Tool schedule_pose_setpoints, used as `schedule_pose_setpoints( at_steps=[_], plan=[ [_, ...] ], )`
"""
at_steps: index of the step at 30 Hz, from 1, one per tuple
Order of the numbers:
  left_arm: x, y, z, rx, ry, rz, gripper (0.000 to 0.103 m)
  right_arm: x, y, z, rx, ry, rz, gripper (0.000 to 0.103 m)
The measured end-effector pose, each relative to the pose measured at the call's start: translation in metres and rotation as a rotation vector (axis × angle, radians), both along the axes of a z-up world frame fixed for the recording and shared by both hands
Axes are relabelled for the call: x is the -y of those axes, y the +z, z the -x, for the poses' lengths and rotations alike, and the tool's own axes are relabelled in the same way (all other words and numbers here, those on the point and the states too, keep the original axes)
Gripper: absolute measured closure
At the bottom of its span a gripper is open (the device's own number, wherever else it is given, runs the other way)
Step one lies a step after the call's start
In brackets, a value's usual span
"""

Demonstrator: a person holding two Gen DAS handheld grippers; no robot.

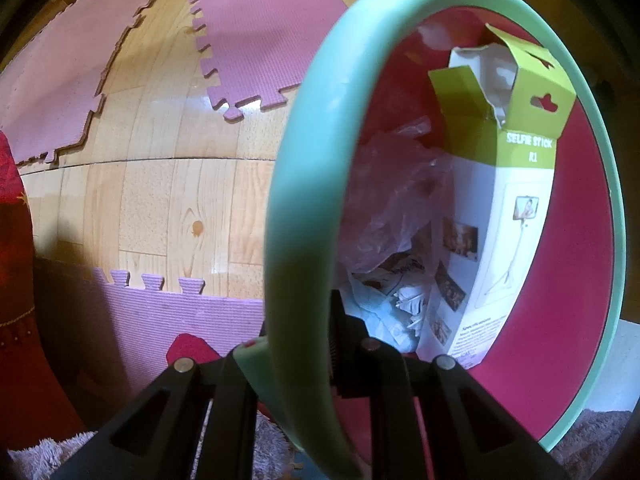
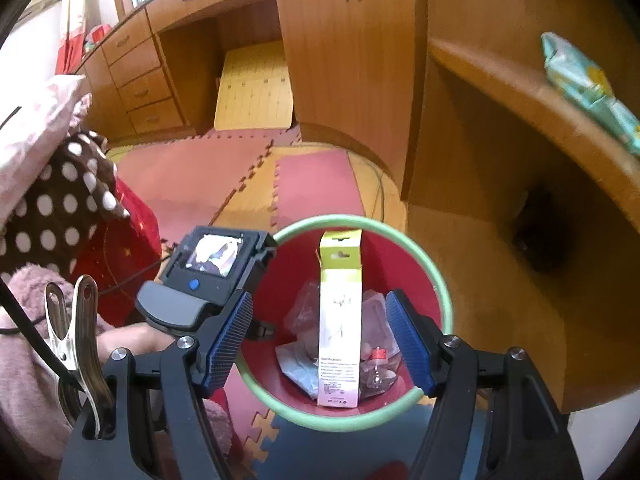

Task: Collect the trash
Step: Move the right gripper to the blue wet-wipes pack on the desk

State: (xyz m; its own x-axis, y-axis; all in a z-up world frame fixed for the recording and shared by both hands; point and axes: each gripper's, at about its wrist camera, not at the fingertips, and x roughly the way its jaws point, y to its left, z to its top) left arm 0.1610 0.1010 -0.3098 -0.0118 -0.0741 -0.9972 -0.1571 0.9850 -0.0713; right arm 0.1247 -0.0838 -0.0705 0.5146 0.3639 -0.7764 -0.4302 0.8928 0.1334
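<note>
Inside round red bin (image 2: 404, 268): tall cardboard box (image 2: 340, 332)

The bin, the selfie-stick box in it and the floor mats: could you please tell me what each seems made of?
Bin: likely smooth moulded plastic, red wall with a mint-green rim.
Selfie-stick box: printed cardboard, its torn flap folded open.
Floor mats: probably foam, matte, ribbed, with jigsaw edges.

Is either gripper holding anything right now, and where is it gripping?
The left gripper is clamped on the green rim of the red trash bin. The right gripper is open and holds nothing.
</note>
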Motion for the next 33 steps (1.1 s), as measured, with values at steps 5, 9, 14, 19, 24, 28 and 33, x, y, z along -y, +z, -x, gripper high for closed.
schedule_pose_setpoints(
  at_steps=[5,9,14,19,24,28,33],
  plan=[
    [-0.001,0.000,0.000,-0.001,0.003,0.003,0.090,0.017,0.027,0.005,0.042,-0.036,-0.010,0.032],
    [-0.001,0.001,0.000,0.000,0.001,0.004,0.090,0.036,0.052,0.004,0.079,-0.078,-0.016,0.032],
    [-0.001,0.001,-0.001,-0.002,0.003,0.005,0.090,0.063,0.086,-0.003,0.135,-0.132,0.035,0.032],
    [-0.001,0.001,-0.001,-0.002,0.003,0.009,0.090,0.094,0.108,-0.013,0.168,-0.210,0.076,0.032],
    [-0.001,0.000,-0.001,-0.003,0.005,0.010,0.090,0.130,0.121,-0.023,0.180,-0.308,0.081,0.032],
    [-0.002,0.000,-0.002,-0.003,0.004,0.010,0.090,0.158,0.127,-0.040,0.164,-0.407,0.055,0.032],
    [-0.002,0.000,-0.002,-0.002,0.000,0.010,0.090,0.183,0.129,-0.063,0.144,-0.500,0.043,0.032]
  ],
)
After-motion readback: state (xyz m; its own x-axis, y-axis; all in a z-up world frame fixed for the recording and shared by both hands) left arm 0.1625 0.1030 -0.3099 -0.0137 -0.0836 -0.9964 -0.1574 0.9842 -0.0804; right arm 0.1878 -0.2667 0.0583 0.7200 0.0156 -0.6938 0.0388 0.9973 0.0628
